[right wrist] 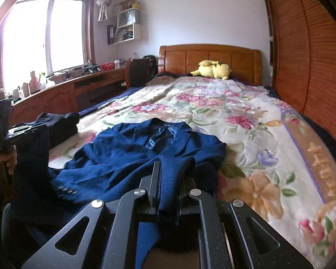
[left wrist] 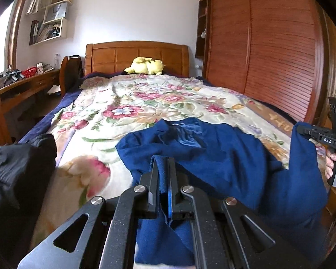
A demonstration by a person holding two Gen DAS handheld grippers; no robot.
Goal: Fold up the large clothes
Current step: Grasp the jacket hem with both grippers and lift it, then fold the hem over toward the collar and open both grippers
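A large dark-blue woven jacket (right wrist: 145,143) is laid collar-away on the bed w/ the floral cream blanket (right wrist: 246,121), its upper half spread flat, prob. so the bed serves as the folding surface. The near hem is lifted at two corners, one per claw, apparently so the lower half can be carried up & over toward the collar in one even fold. The left claw (left wrist: 162,163) is seen nearly shut, blue cloth pinched betw. its jaws. The right claw (right wrist: 168,170) is likewise almost closed, a thicker fold of the same fabric clamped in it. In the left-wrist view the right claw (left wrist: 306,132) is seen at the far edge, cloth draped from it. A folded black garment (right wrist: 58,123) is kept beside the jacket on the left, prob. an item set aside.
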